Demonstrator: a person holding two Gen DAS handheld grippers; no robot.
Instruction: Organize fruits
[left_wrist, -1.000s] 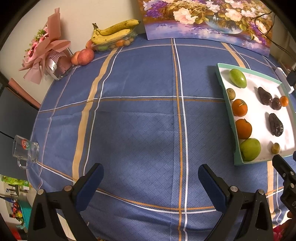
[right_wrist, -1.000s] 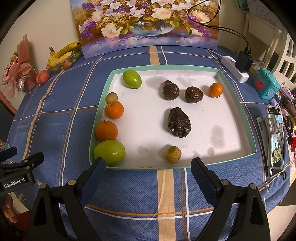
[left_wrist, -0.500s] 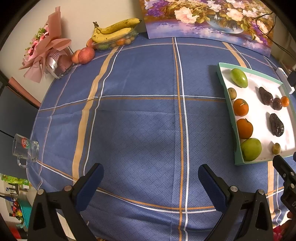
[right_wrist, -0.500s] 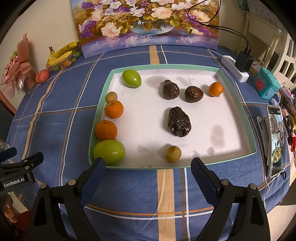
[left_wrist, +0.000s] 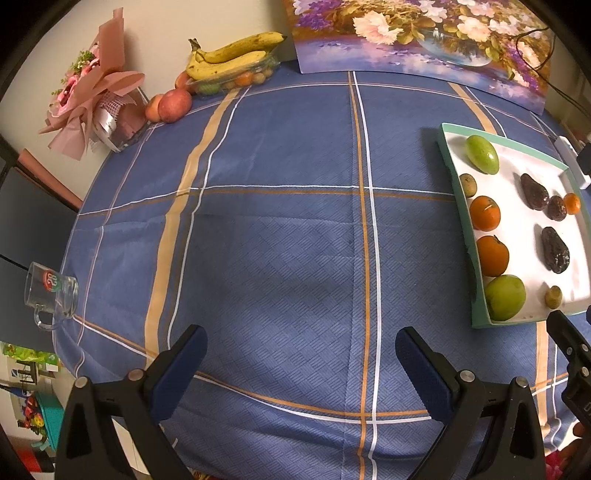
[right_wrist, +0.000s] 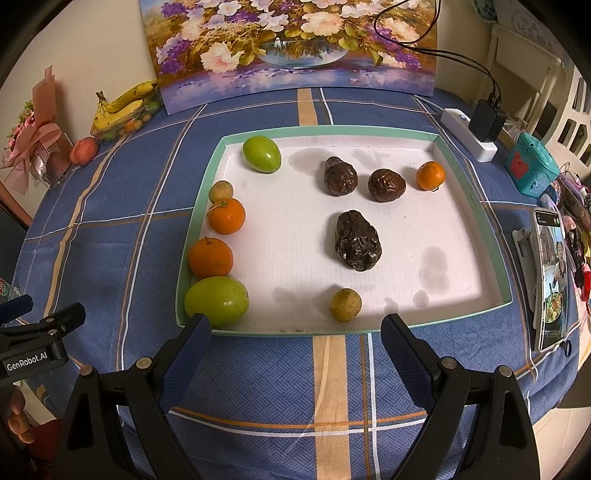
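Bare tablecloth (left_wrist: 280, 229) left of tray (right_wrist: 332, 130) (fruit-lined edge), mug (left_wrist: 50, 295) at corner

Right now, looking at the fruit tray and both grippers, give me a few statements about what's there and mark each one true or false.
1. The tray holds three dark wrinkled fruits. True.
2. The right gripper is shut on a green fruit. False: its jaws stand wide open, holding nothing.
3. The bananas lie inside the tray. False: they sit near the wall by the painting.
4. Two green fruits lie along the tray's left side. True.
5. The left gripper holds an orange. False: it is open above bare tablecloth.
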